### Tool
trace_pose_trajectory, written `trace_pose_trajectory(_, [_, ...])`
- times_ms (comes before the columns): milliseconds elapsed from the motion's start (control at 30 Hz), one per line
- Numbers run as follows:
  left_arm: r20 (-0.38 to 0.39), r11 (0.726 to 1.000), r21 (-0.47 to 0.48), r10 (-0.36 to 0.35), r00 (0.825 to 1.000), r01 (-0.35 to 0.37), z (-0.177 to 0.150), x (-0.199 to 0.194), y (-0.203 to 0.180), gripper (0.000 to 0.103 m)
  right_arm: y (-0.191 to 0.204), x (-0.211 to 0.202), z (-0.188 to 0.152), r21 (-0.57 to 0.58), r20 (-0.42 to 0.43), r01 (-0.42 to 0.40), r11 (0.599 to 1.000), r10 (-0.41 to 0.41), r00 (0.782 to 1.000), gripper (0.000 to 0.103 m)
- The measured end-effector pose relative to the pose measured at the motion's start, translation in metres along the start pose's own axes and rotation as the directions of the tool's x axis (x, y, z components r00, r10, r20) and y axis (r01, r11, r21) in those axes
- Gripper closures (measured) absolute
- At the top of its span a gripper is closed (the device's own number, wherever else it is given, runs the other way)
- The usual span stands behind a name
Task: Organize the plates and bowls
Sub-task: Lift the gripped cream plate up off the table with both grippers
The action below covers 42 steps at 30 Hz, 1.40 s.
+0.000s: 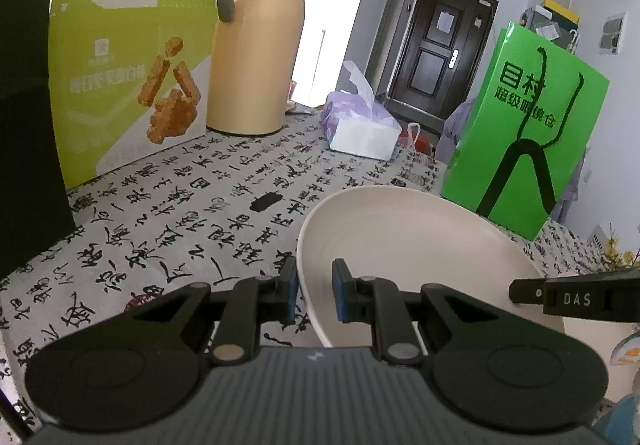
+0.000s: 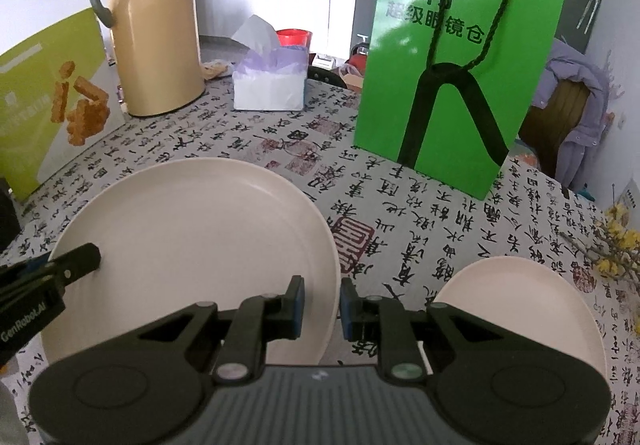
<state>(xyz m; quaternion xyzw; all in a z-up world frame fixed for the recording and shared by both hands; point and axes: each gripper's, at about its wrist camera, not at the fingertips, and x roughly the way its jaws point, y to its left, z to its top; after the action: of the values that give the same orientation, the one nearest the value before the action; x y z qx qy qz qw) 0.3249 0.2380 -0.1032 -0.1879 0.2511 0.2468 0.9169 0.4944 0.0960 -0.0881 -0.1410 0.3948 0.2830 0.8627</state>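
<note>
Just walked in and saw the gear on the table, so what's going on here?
A person is working with two handheld grippers on one large cream plate. The left gripper is shut on the plate's left rim and the right gripper is shut on its right rim, so both ends are gripped. A smaller cream plate lies to the right on the calligraphy-print tablecloth, untouched. A green paper bag, a thermos jug and a tissue pack stand behind.
</note>
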Motion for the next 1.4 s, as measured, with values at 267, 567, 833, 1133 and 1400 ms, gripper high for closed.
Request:
trace_pose_trajectory(267, [0.028,1.0,0.009,-0.006,1.0,0.006,0.002,-0.008,-0.001,0.085,-0.002,-0.008,-0.001,0.014,0.023,-0.009,1.0,0.009,1.0,0.085])
trace_pose_trajectory(567, [0.035,1.0,-0.002,-0.008,0.999,0.008,0.002,-0.011,0.001,0.085,0.001,-0.019,-0.006,0.012,0.041,-0.007,1.0,0.007,0.999,0.085])
trace_pose_trajectory(833, [0.049,1.0,-0.005,-0.023,0.999,0.023,0.004,-0.017,0.001,0.085,-0.001,-0.026,-0.008,0.018,0.063,-0.01,1.0,0.009,0.998,0.085])
trace_pose_trajectory(1133, [0.082,0.999,-0.013,-0.039,0.996,0.04,0.007,-0.028,0.001,0.085,-0.001,-0.039,-0.01,0.027,0.093,-0.008,1.0,0.006,0.996,0.085])
trace_pose_trajectory(1400, [0.098,0.999,-0.005,-0.047,0.994,0.048,0.009,-0.039,-0.001,0.085,-0.002,-0.048,-0.014,0.041,0.104,-0.015,0.999,0.011,0.995,0.085])
